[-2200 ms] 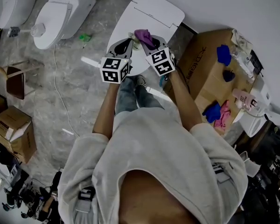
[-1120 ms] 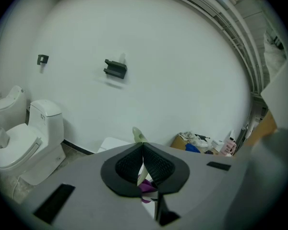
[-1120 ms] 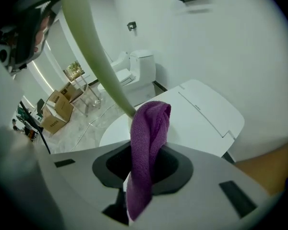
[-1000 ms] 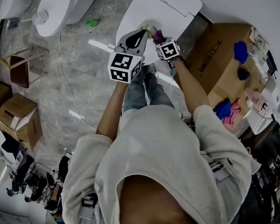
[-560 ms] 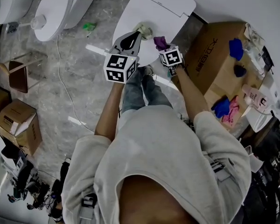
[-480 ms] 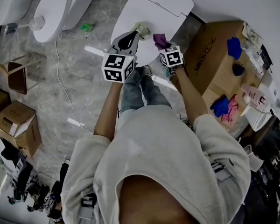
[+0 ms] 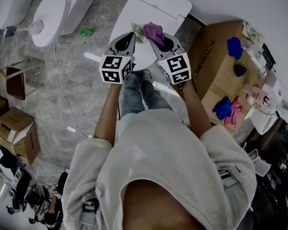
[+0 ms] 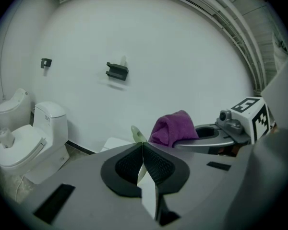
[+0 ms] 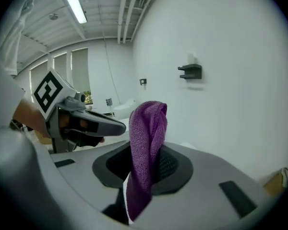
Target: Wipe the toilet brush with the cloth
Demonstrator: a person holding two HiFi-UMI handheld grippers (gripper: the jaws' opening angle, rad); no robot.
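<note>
Above the closed white toilet (image 7: 153, 8), both claws are held side by side. The left claw (image 7: 130, 35) is closed tight on the pale toilet brush (image 8: 137, 134), which juts out past its tips. The right claw (image 7: 153, 38) is clamped on a purple cloth (image 7: 153, 31), held just beside the brush. Right of the toilet, blue cloths (image 7: 234, 47) and a pink cloth (image 7: 233, 114) are laid on a cardboard box (image 7: 209, 61); what is inside it cannot be told.
</note>
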